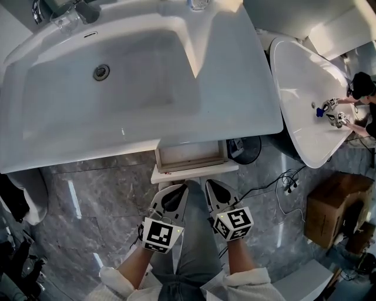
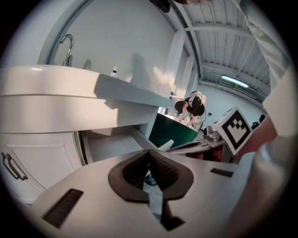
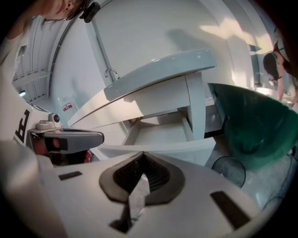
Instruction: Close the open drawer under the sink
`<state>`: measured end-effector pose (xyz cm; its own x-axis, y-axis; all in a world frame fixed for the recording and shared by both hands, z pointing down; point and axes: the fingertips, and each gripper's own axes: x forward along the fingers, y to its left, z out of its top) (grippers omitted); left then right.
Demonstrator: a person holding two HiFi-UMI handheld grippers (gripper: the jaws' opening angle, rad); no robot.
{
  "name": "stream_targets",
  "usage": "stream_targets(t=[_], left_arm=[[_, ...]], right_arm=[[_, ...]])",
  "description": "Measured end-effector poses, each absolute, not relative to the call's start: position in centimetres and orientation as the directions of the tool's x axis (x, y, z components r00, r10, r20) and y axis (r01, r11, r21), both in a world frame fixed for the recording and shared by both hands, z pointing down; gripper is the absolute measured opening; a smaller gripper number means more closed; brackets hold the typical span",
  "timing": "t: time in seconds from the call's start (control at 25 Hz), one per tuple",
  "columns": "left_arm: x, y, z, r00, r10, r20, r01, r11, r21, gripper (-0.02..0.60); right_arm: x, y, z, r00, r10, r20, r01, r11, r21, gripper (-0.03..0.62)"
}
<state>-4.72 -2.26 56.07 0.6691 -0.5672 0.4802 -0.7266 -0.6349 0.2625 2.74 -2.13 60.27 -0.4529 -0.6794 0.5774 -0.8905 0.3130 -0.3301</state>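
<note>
Drawer [image 1: 191, 159] and sink [image 1: 59, 117] are both white. The drawer is open. It sticks out from under the front edge of the sink, toward the person, and its flat front [image 1: 194, 172] is the part closest to them. The left hand-held gripper [image 1: 170, 199] and the right hand-held gripper [image 1: 219, 194] sit side by side just in front of the drawer front, with their tips pointing at it. It is hard to tell if they touch it. In each gripper view the two dark pads [image 2: 160, 169] are pressed together at the tips, with nothing between them, and the same goes for the right pads [image 3: 156, 176]. Each hand-held gripper has a cube with black and white squares on it. The person's leg in blue jeans [image 1: 197, 253] is between the two hands. The sink has a round drain [image 1: 101, 72] and a shiny tap [image 1: 37, 10] at the back. The floor [image 1: 94, 200] is grey stone. A dark round bin [image 1: 251, 150] stands just to the right of the drawer. Farther right is an oval white basin [image 1: 299, 88], where another person [image 1: 361, 88] is working. A brown cardboard box [image 1: 332, 206] sits on the floor near some cables [image 1: 283, 179].
</note>
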Motion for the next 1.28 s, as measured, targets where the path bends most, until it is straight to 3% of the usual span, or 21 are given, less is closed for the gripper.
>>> stream_targets(t=[0.6, 1.28], left_arm=[[-5.5, -1.0, 63.4, 0.598, -0.549, 0.585, -0.776, -0.579, 0.250, 0.015], [-7.4, -2.5, 63.8, 0.554, -0.582, 0.595, -0.815, -0.523, 0.249, 0.015]], right_arm=[[3.2, -2.5, 65.0, -0.427, -0.675, 0.602, -0.899, 0.246, -0.362, 0.011], [3.5, -3.8, 64.4, -0.401, -0.711, 0.577, -0.903, 0.202, -0.379, 0.011]])
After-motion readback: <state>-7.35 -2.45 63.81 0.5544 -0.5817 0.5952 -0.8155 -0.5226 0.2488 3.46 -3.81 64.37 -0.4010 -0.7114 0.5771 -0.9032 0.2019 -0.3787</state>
